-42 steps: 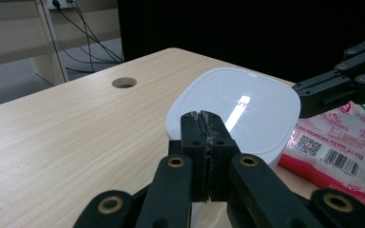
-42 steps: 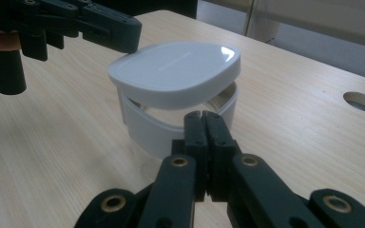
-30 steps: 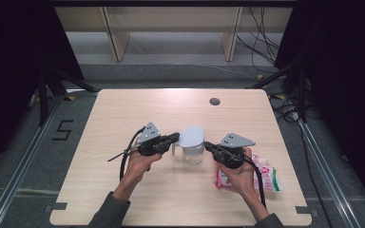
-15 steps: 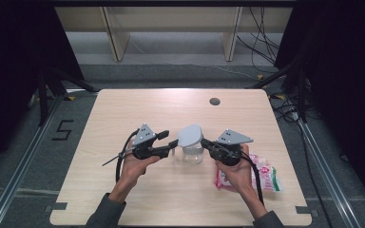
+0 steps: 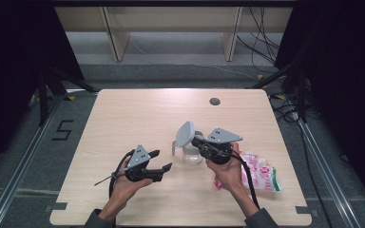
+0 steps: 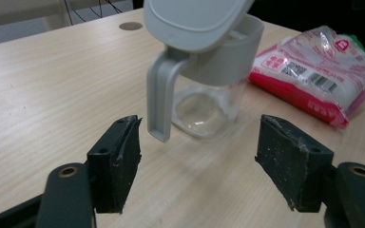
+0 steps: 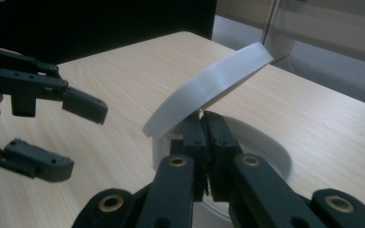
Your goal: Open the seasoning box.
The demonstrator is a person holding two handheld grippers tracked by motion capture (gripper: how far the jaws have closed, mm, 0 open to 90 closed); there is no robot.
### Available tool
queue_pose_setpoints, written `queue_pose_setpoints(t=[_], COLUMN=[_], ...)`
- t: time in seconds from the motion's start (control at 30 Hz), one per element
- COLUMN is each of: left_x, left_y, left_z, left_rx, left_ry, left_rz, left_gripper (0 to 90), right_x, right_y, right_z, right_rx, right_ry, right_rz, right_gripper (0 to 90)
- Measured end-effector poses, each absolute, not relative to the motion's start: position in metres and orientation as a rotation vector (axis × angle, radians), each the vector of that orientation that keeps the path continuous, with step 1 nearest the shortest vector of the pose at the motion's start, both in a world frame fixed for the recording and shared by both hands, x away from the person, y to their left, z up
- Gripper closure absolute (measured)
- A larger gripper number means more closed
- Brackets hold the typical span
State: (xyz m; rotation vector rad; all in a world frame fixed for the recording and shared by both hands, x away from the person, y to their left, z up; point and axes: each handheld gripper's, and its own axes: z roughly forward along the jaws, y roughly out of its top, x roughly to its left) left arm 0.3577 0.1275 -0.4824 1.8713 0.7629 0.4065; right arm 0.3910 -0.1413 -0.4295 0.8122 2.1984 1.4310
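Since the earlier frame, left tool point(image 5: 160, 160) has let go of the jug's handle and drawn back toward the near-left of the table point(image 5: 123, 114); its jaws have just been opening and now stand wide apart with nothing between them. Jug point(image 5: 190, 151) sits near the middle of the table, upright, apart from the left tool. Lid point(image 5: 186, 134) now tilted up on its hinge, more open than before.

Right tool point(image 5: 197, 142) is clenched at the jug's rim under the raised lid. In the right gripper view the jaws are pressed together at the lid's hinge side; probably pinching a small tab there, but the contact point is hidden by the lid point(image 7: 209, 88).

Pink-and-white bag point(image 5: 261, 172) lies flat at the right, just beside the right hand, sealed as far as visible.

Status: jug open and steadied. Jug interior looks empty in the left gripper view point(image 6: 204, 107). Judged left: pick up the bag, fill, close.
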Motion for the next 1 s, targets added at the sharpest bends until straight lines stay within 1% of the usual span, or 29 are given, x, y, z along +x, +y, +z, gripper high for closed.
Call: queue_pose_setpoints(t=[0.27, 0.4, 0.53, 0.63, 0.77, 0.87, 1.0], left_x=[0.353, 0.351, 0.35, 0.35, 0.347, 0.347, 0.347], left_y=[0.129, 0.13, 0.132, 0.134, 0.133, 0.132, 0.132], left_z=[-0.488, -0.491, -0.491, -0.491, -0.491, -0.492, -0.492], left_rx=[1.878, 1.878, 1.885, 1.878, 1.904, 1.92, 1.902], left_ry=[0.771, 0.781, 0.789, 0.804, 0.772, 0.748, 0.782], left_rz=[0.416, 0.406, 0.41, 0.402, 0.384, 0.385, 0.36], left_gripper=[29.8, 29.3, 29.2, 28.6, 26.6, 25.2, 24.2], right_x=[0.389, 0.384, 0.371, 0.357, 0.348, 0.343, 0.342], right_y=[-0.118, -0.117, -0.137, -0.157, -0.185, -0.196, -0.2], right_z=[-0.426, -0.425, -0.423, -0.436, -0.453, -0.46, -0.474], right_rx=[0.764, 0.751, 0.708, 0.724, 0.807, 0.828, 0.875], right_ry=[2.208, 2.216, 2.203, 2.224, 2.236, 2.255, 2.301], right_rz=[1.44, 1.42, 1.387, 1.318, 1.26, 1.208, 1.162], right_gripper=[89.0, 88.9, 89.0, 88.9, 88.9, 88.9, 88.9])
